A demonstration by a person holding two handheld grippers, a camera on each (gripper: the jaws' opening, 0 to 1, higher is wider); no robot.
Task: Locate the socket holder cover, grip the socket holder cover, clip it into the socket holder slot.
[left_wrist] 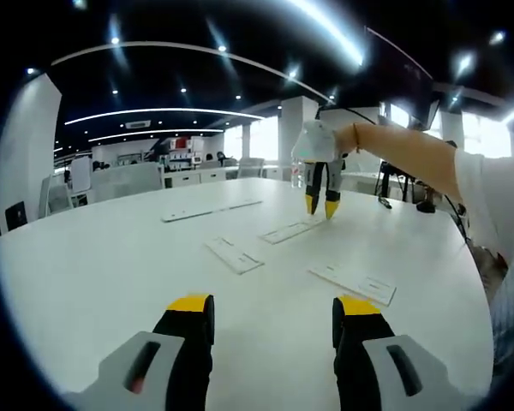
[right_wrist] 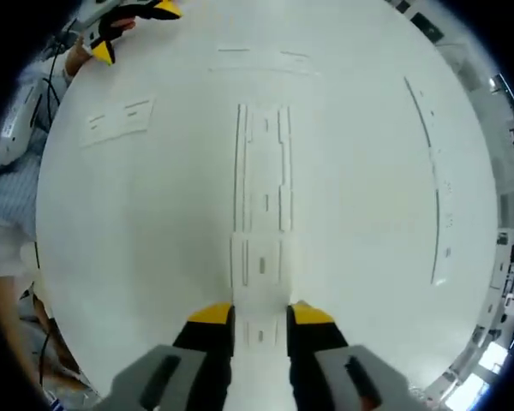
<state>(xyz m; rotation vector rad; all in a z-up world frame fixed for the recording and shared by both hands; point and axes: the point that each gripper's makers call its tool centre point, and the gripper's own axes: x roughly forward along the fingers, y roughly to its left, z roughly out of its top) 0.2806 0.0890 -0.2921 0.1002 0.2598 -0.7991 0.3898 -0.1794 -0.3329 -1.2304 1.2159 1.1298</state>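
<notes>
Right gripper (right_wrist: 260,318) points straight down at the white table (right_wrist: 368,257), jaws parted and straddling the near end of a long white socket holder (right_wrist: 261,171); not clenched on anything yet. Between its tips sits a short white piece, likely the socket holder cover (right_wrist: 261,261), lying on or against the holder's end — can't tell if it's seated. Left gripper (left_wrist: 272,306) hangs low over the table, jaws wide apart, holding nothing.

In left gripper view, right gripper shows at 1 o'clock, tips down on a strip. Other flat white strips: one at 11 o'clock (left_wrist: 234,254), one at 3 o'clock (left_wrist: 354,283), a long one far back (left_wrist: 210,209).

To do it well, I'd say: centre jaws on cover edges, close squarely, keep cover parallel to the slot rails, press straight down till it clips. Skewed grip risks jamming.
</notes>
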